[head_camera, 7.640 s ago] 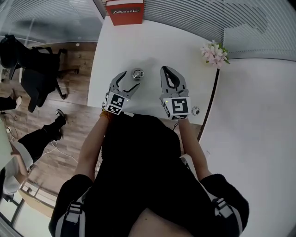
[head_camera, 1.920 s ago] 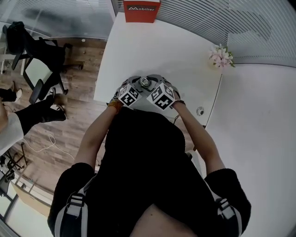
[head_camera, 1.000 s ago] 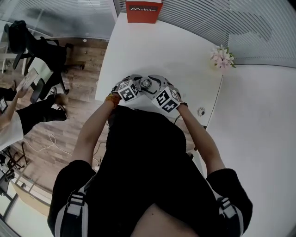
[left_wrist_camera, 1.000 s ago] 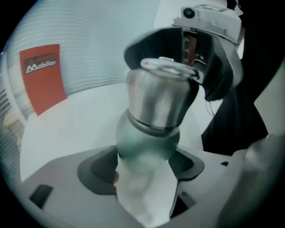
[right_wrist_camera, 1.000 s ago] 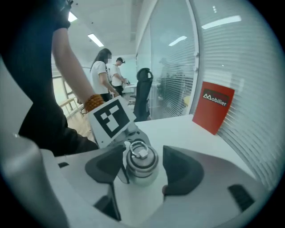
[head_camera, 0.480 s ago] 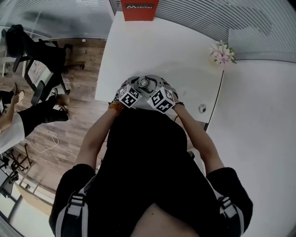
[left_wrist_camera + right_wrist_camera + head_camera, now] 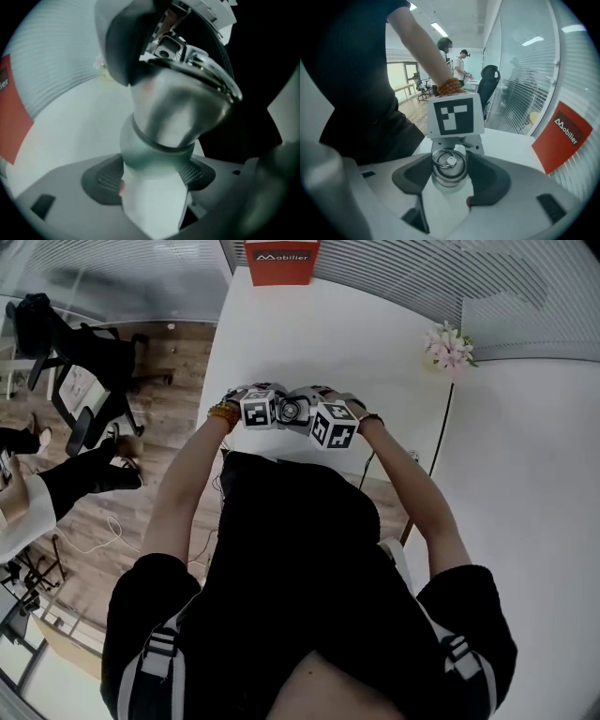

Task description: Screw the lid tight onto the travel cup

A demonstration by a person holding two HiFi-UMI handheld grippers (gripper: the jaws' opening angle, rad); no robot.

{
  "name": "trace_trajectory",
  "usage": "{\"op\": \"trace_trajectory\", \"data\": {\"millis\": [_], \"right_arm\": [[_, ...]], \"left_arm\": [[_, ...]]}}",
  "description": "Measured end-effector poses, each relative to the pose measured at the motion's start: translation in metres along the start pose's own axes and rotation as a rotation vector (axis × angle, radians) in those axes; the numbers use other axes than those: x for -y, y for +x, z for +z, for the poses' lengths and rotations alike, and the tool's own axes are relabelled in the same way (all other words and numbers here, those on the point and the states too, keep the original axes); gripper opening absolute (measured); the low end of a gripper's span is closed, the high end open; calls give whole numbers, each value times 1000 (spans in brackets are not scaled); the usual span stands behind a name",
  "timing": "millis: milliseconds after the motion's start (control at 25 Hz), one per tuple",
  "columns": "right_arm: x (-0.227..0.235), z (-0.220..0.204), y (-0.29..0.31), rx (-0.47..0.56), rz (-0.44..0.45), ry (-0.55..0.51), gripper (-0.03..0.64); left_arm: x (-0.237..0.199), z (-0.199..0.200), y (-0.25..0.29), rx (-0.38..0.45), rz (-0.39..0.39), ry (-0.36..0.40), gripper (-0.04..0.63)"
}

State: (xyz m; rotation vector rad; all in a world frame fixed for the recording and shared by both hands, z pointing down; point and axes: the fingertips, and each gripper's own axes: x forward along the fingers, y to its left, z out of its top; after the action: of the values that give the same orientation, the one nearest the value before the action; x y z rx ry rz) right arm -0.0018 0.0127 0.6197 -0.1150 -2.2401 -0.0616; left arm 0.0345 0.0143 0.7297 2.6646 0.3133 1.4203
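A steel travel cup (image 7: 293, 411) is held above the near edge of the white table (image 7: 319, 334), between both grippers. My left gripper (image 7: 262, 407) is shut on the cup's body (image 7: 173, 112), with its dark pads (image 7: 101, 180) pressed against either side. The lid (image 7: 187, 51) with its wire ring sits on top of the cup. My right gripper (image 7: 328, 418) comes in from the other side. Its jaws have just been closing, and its pads (image 7: 412, 176) now press on the lid (image 7: 449, 164). The left gripper's marker cube (image 7: 452, 115) shows just behind the lid.
A red sign (image 7: 281, 261) stands at the table's far edge, with a small bunch of flowers (image 7: 448, 348) at the right edge. Office chairs (image 7: 84, 352) and a person's legs (image 7: 66, 484) are on the wooden floor to the left. People stand far off (image 7: 459, 65).
Both grippers have rolled about the cup, so their marker cubes face differently. They sit a little higher in the head view. The cup stays between them.
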Motion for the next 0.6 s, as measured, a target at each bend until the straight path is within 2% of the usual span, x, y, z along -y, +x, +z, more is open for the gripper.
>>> {"op": "trace_trajectory", "data": {"millis": [120,240,320,400,520,600], "right_arm": [[-2,0,1,2,2,-18,239],[0,1,-3,71,-50,82,250],[1,2,-9,149,-108,226,295],[1,2,-14,204,-185,339,295],[0,-4,-15,207,-301,422,273],[0,-7,-14,209,-340,449,258]], "left_arm": [[2,-1,0,3,-23,32,364],[4,2,-2,63,42,-42,362],[3,3,-2,111,113,-141,362],[3,4,-1,169,202,-269,362],[3,5,-1,245,358,-451,362],[3,5,0,273,432,-529,362]]}}
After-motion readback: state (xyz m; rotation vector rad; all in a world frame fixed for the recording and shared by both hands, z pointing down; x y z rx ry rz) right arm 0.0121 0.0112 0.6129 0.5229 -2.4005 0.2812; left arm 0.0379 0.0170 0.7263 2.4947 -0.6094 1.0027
